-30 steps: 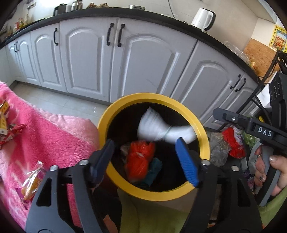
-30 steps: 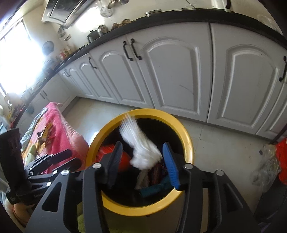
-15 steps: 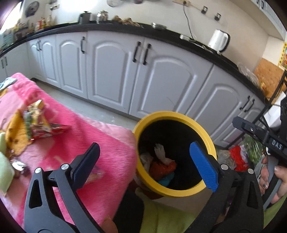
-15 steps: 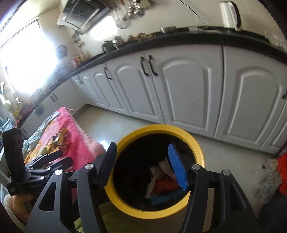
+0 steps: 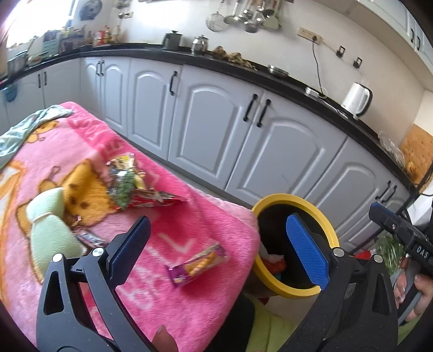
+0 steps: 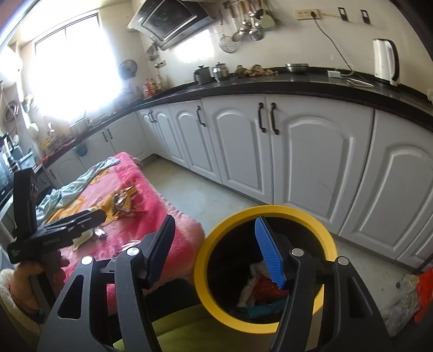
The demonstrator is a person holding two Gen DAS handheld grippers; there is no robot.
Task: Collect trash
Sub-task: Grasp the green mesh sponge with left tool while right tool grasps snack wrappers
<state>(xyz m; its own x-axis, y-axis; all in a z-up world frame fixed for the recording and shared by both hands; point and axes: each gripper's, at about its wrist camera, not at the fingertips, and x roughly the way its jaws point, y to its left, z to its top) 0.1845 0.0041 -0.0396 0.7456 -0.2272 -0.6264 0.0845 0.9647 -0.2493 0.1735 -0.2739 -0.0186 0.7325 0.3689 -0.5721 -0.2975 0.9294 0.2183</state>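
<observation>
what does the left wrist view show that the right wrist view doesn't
Only the left wrist view shows the purple snack wrapper lying on the pink blanket between the open jaws of the left gripper, and the pale green stuffed toy beside it.

Only the right wrist view shows the bright window, the range hood and the right gripper, open over the bin.

Both show the yellow-rimmed bin with trash inside, the white kettle and the crumpled wrappers farther up the blanket.

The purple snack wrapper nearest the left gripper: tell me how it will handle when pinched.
The purple snack wrapper looks like thin crinkled film lying flat on the pink blanket, so it is probably very light and floppy. Its glossy surface may slip between the pads. The soft pile beneath could make it hard for the open left gripper to get under an edge.
</observation>
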